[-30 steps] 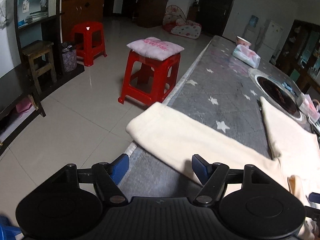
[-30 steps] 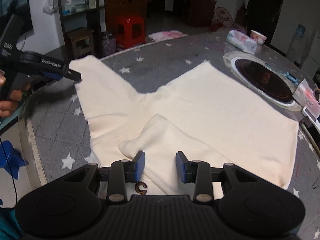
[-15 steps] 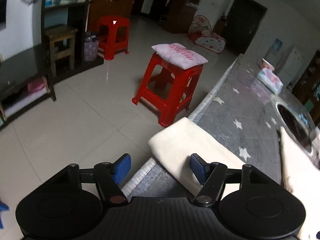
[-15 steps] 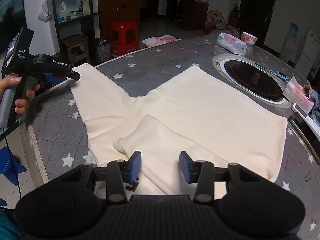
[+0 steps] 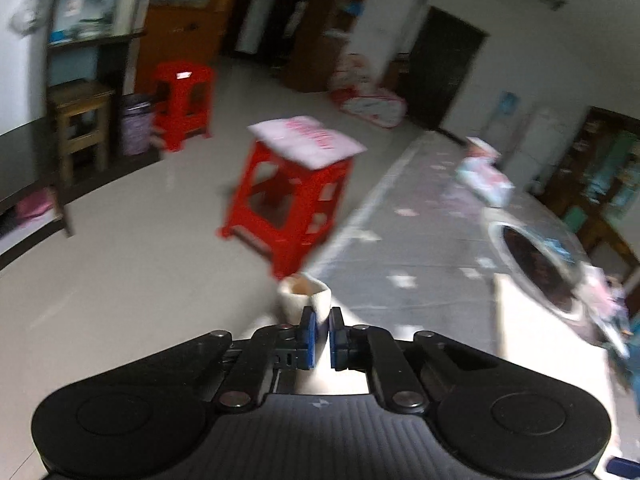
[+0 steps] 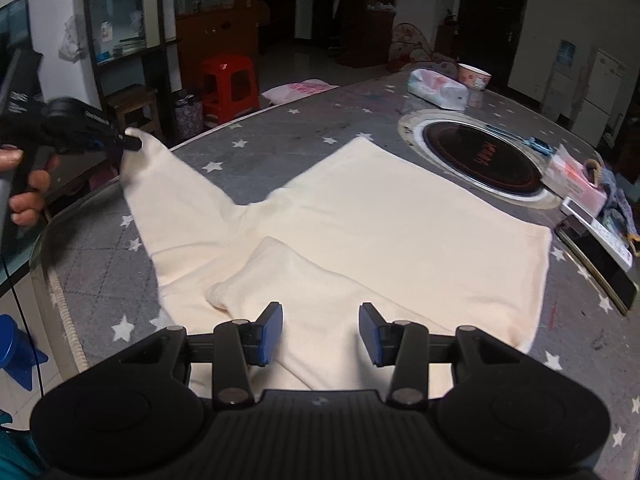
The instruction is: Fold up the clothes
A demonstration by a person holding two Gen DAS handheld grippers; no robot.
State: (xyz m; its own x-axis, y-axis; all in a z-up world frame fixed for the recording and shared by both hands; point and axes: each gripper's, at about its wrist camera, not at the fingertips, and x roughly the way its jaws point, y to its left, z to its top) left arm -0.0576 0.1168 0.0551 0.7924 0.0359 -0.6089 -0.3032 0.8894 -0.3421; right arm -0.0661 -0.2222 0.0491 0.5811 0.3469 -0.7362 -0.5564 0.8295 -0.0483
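Observation:
A cream long-sleeved top [image 6: 400, 224] lies flat on the grey star-patterned table [image 6: 280, 140]. One sleeve [image 6: 304, 292] is folded across the body near me. The other sleeve [image 6: 176, 192] stretches to the left table edge. My left gripper [image 5: 320, 340] is shut on that sleeve's cuff [image 5: 305, 295] and lifts it; it also shows at the left of the right wrist view [image 6: 128, 142]. My right gripper [image 6: 320, 332] is open and empty, just above the folded sleeve.
An inset round cooktop [image 6: 480, 156] sits right of the top. A tissue pack [image 6: 436, 88], a pink bowl [image 6: 474, 76] and flat devices [image 6: 596, 248] lie at the far and right edges. A red stool with a pink cushion [image 5: 292, 192] stands beside the table.
My left gripper went from open around the sleeve end to shut on the cuff and raised it off the table. My right gripper opened wider over the folded sleeve.

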